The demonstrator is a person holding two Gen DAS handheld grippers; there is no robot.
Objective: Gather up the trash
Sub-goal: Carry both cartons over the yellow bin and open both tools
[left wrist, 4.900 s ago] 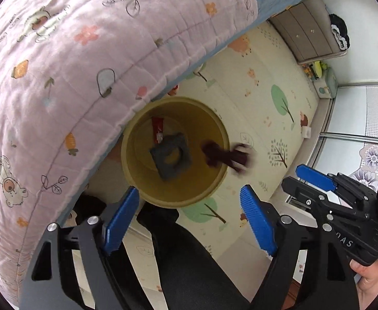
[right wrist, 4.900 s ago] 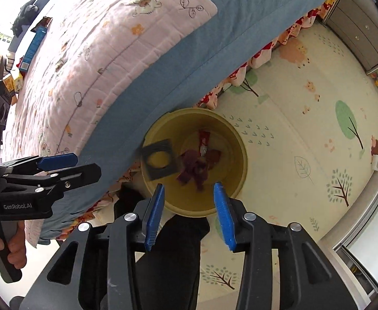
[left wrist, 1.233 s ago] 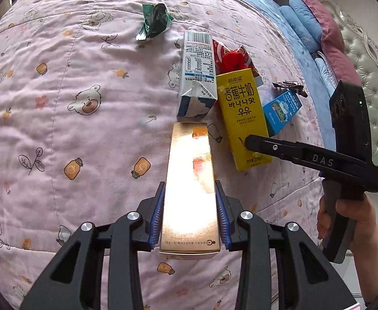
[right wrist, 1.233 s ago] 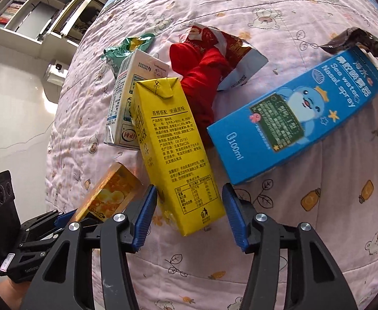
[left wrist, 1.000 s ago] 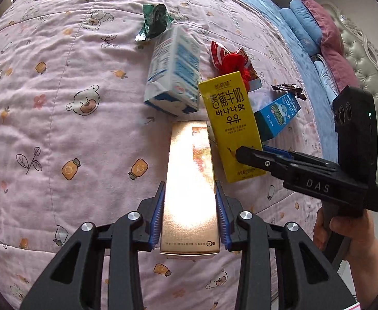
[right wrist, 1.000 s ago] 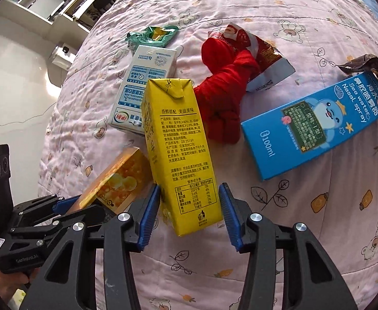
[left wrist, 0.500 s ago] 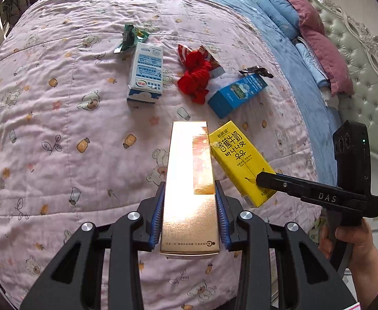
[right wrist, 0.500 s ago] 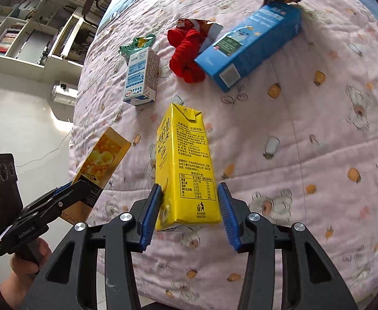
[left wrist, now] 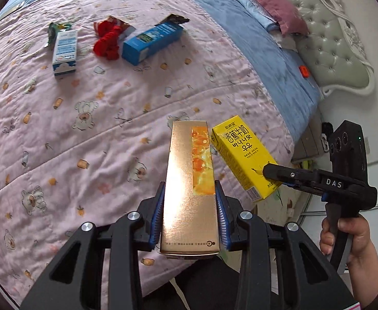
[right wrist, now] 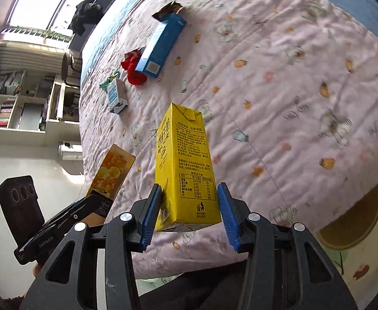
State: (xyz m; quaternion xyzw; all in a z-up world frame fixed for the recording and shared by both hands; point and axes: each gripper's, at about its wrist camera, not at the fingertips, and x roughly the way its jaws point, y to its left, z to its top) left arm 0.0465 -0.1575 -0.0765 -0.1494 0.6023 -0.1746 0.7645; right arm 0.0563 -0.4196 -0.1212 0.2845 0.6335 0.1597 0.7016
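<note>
My left gripper (left wrist: 190,214) is shut on a long gold box (left wrist: 189,180) and holds it above the bed's near edge. My right gripper (right wrist: 189,217) is shut on a yellow milk carton (right wrist: 183,168), also lifted off the bed; the carton shows in the left wrist view (left wrist: 243,155) beside the gold box. The gold box shows in the right wrist view (right wrist: 111,173) to the left. Part of the yellow trash bin (right wrist: 356,222) shows on the floor at the lower right, past the bed's edge.
On the pink quilt (left wrist: 85,103) lie a blue box (left wrist: 150,41), a red cloth (left wrist: 107,42), a white-blue carton (left wrist: 64,51), a green wrapper (left wrist: 53,29) and a dark wrapper (left wrist: 176,19). Pillows (left wrist: 271,7) and a padded headboard (left wrist: 331,38) lie far right.
Both grippers have lifted and drawn back from the trash pile toward the bed's edge, each with its box in hold. The bin has come into the right wrist view.
</note>
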